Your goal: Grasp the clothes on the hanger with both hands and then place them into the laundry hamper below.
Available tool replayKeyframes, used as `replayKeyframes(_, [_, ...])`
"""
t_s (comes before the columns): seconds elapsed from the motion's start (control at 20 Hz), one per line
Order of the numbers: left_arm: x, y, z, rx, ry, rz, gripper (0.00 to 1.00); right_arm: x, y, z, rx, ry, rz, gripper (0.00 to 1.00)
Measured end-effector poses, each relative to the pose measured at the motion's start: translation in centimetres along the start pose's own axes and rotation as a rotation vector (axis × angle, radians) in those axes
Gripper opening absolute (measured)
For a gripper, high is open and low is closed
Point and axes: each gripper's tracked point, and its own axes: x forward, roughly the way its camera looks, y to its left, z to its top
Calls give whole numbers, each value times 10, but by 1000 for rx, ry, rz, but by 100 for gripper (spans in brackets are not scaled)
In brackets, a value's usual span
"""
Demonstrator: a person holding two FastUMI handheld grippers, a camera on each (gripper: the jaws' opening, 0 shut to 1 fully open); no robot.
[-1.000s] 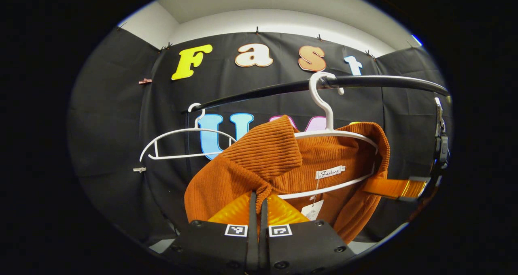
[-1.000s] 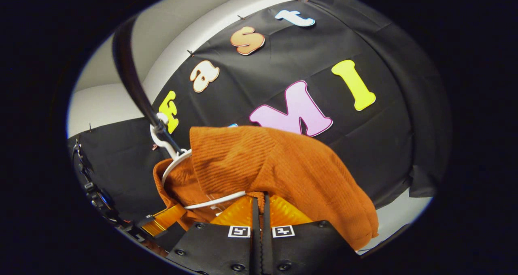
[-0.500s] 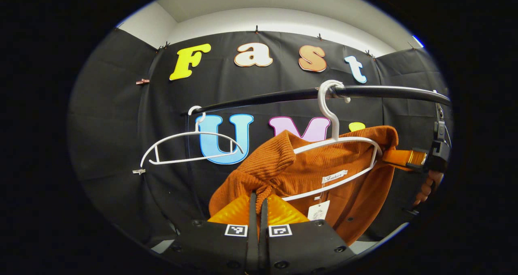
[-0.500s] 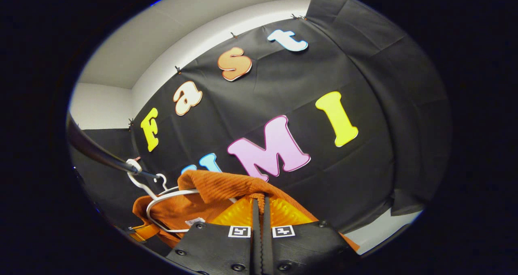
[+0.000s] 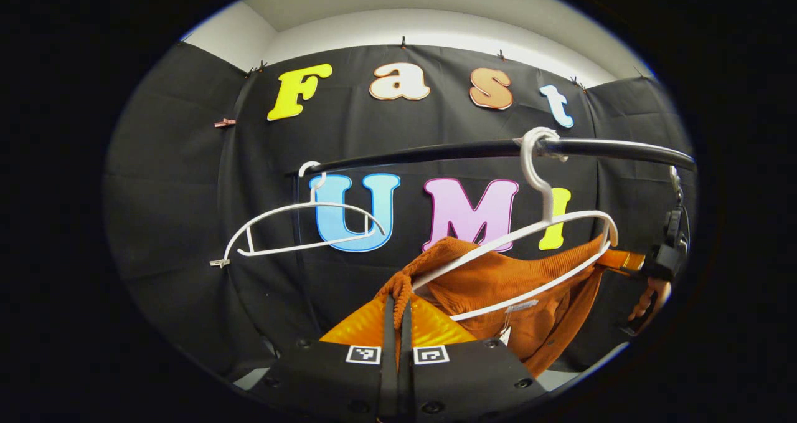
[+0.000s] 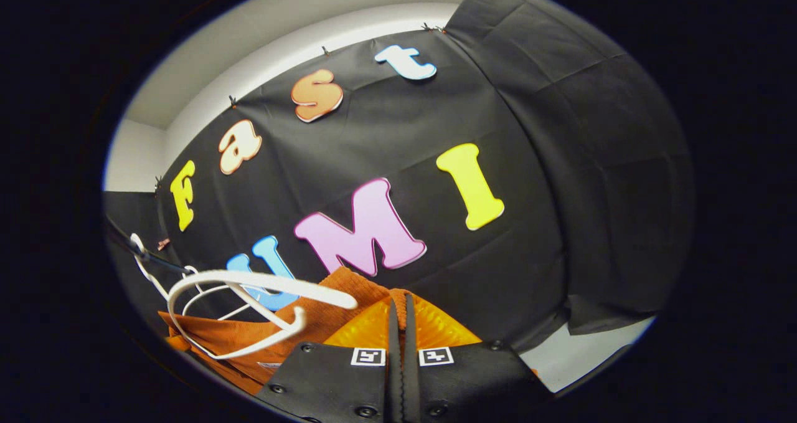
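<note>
An orange ribbed garment (image 5: 517, 286) sags below a white hanger (image 5: 548, 223) that hooks over the black rail (image 5: 436, 152). The hanger's upper arm is bare and its lower bar still crosses the fabric. My left gripper (image 5: 398, 308) is shut on a bunched edge of the garment. Far right in the left gripper view, the other gripper (image 5: 626, 261) and the hand (image 5: 654, 295) holding it pinch the garment's other side. In the right gripper view, my right gripper (image 6: 401, 308) is shut on the garment (image 6: 249, 339), beside the tilted hanger (image 6: 249, 283).
A second, empty white hanger (image 5: 299, 227) hangs on the rail to the left. The rail (image 6: 134, 248) shows at the left edge of the right gripper view. A strip of pale floor (image 6: 585, 348) lies under the black cloth wall.
Both grippers have drawn the garment down, and it has slipped off the hanger's shoulders. The hanger has tilted, and its upper arm has come bare.
</note>
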Motion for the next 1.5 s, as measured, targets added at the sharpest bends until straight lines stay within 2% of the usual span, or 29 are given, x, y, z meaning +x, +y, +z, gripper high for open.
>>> replayKeyframes(0.25, [2, 40, -14, 0, 31, 70, 5, -16, 16, -55, 37, 104, 61, 5])
replayKeyframes(0.45, [0, 70, -50, -60, 93, 111, 5, -30, 34, -89, 36, 173, 121, 5])
replayKeyframes(0.6, [-4, 78, -86, -60, 143, 115, 5, -43, 43, -109, 29, 217, 143, 5])
replayKeyframes(0.9, [-12, 66, -145, -98, 239, 37, 5, -73, 60, -154, 30, 320, 219, 5])
replayKeyframes(1.05, [-14, 39, -158, -105, 256, -46, 5, -91, 77, -174, 26, 361, 272, 5])
replayKeyframes(1.2, [-22, 0, -149, -102, 235, -153, 5, -106, 107, -178, 22, 379, 355, 5])
replayKeyframes(1.35, [-33, -39, -119, -81, 159, -271, 5, -119, 142, -161, 60, 348, 458, 5])
replayKeyframes(1.4, [-36, -49, -107, -74, 129, -299, 5, -120, 150, -154, 59, 331, 485, 5])
replayKeyframes(1.5, [-34, -52, -95, -64, 95, -303, 5, -117, 150, -149, 40, 312, 498, 5])
